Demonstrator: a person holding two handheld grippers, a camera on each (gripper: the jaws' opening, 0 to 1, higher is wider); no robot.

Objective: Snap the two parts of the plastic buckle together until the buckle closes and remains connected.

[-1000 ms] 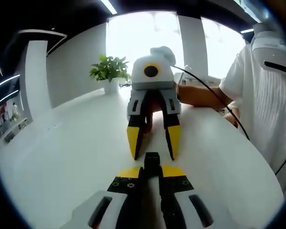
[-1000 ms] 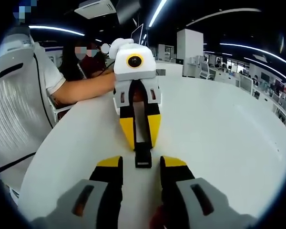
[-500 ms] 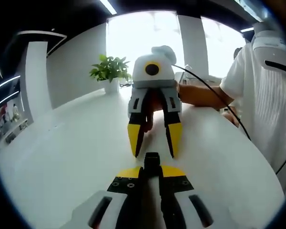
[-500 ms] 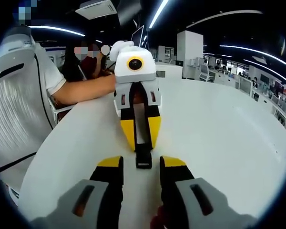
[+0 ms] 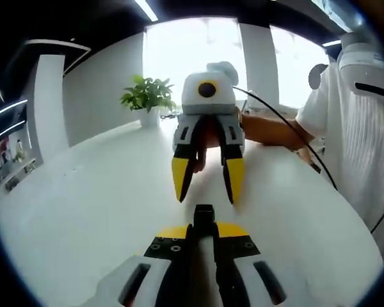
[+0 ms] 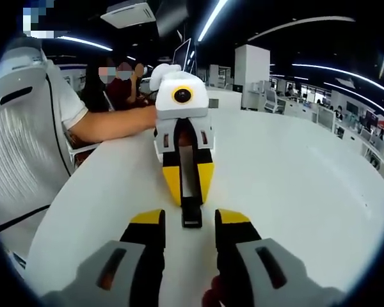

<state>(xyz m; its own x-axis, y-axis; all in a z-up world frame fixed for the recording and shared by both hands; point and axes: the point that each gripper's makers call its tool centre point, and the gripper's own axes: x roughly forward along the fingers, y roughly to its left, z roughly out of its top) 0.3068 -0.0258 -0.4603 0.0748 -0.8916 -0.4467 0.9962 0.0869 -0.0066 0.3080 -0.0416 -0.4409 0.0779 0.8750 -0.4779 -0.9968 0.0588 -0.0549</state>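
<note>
While the black plastic buckle (image 6: 192, 212) pokes out from between the left gripper's (image 6: 188, 190) yellow-tipped jaws, those jaws stand narrow and pinch it from both sides. In the left gripper view the same buckle (image 5: 204, 217) rises as a dark upright piece from the gap at the left gripper's (image 5: 203, 231) own tips, just above the white table (image 5: 83, 211). Whether the buckle is one part or two already joined cannot be told from these views.

Facing it in the left gripper view, the right gripper (image 5: 207, 187) has its yellow jaws spread wide with nothing between them, its tips near the buckle but apart from it. In the right gripper view the right gripper's (image 6: 191, 225) own jaws stand wide on either side of the buckle's free end without touching it.

Beyond the grippers, a person's forearm (image 5: 269, 131) reaches along the table edge, and a white ribbed shirt (image 5: 365, 134) shows beside it. A black cable (image 5: 294, 137) runs past the arm. A potted green plant (image 5: 147, 97) stands far back on the table.
</note>
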